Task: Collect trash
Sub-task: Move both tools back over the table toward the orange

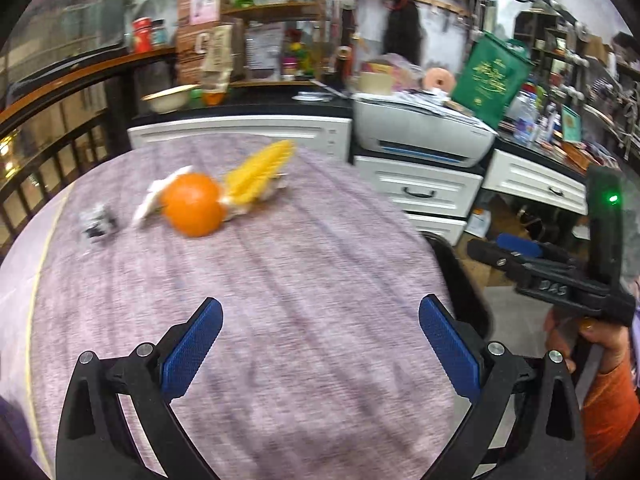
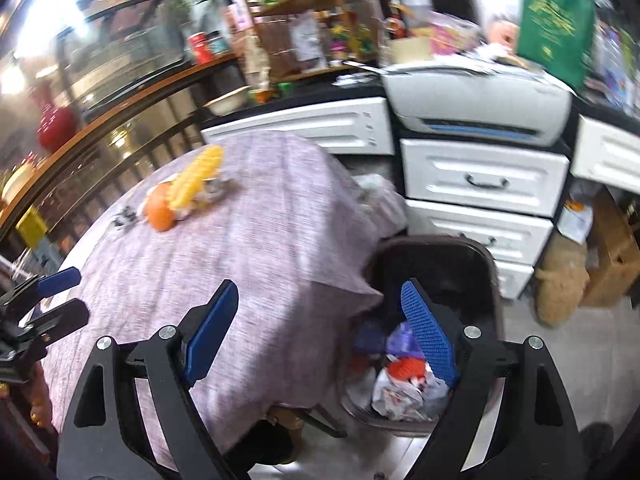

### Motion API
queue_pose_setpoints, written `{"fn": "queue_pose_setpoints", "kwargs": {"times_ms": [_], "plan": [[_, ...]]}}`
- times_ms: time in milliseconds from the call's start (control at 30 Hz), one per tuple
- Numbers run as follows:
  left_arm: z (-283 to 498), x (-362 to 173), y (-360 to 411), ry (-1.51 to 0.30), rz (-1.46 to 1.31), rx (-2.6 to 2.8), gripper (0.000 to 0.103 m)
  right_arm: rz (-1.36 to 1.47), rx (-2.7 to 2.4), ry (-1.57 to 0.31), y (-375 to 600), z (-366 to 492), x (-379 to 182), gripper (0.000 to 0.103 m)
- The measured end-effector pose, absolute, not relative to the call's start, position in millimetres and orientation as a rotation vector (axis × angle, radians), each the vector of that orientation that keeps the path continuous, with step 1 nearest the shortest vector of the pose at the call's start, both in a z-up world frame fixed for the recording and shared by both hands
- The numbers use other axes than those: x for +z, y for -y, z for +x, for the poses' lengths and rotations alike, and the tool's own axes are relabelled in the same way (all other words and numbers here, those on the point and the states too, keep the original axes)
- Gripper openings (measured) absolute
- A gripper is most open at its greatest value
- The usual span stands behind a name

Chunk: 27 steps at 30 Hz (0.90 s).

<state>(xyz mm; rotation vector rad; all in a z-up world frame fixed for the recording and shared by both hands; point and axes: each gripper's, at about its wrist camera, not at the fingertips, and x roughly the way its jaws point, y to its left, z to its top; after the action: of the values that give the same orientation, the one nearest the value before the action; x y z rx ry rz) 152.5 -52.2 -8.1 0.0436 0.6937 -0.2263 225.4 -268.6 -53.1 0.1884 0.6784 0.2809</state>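
Trash point(image 1: 256, 178) is bunched at the far left of the table point(image 1: 320, 264): one yellow wrapper, some white paper scraps (too blurry to count, maybe two), one small dark crumpled bit point(image 1: 98, 224), all around one orange point(image 1: 194, 204). Probably light, crinkly stuff that squashes easily, so I'd pinch the wrapper across its middle; the orange looks firm and would roll. Left gripper point(image 1: 320, 320) and right gripper point(image 2: 320, 312) both hang wide apart with nothing in them, and the one bin point(image 2: 480, 256) sits right of the table, already holding trash.
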Motion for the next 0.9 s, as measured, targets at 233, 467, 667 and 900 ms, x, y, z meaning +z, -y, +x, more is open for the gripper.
{"fn": "queue_pose_setpoints", "kwargs": {"times_ms": [233,467,667,900], "plan": [[150.9,-13.1,-4.4,-0.718,-0.004,-0.116,0.097,0.133,0.374,-0.663,220.7,236.0,-34.4,0.084],[154.3,-15.4,-58.6,-0.730,-0.054,-0.010,0.097,0.047,0.491,-0.675,161.1,256.8,-19.4,0.084],[166.8,-20.5,-93.0,-0.760,-0.082,0.055,0.097,0.011,0.547,-0.700,122.9,282.0,-20.1,0.084],[178.2,-23.3,-120.5,-0.784,-0.150,0.089,0.097,0.009,0.504,-0.716,94.0,332.6,-18.5,0.084]]}}
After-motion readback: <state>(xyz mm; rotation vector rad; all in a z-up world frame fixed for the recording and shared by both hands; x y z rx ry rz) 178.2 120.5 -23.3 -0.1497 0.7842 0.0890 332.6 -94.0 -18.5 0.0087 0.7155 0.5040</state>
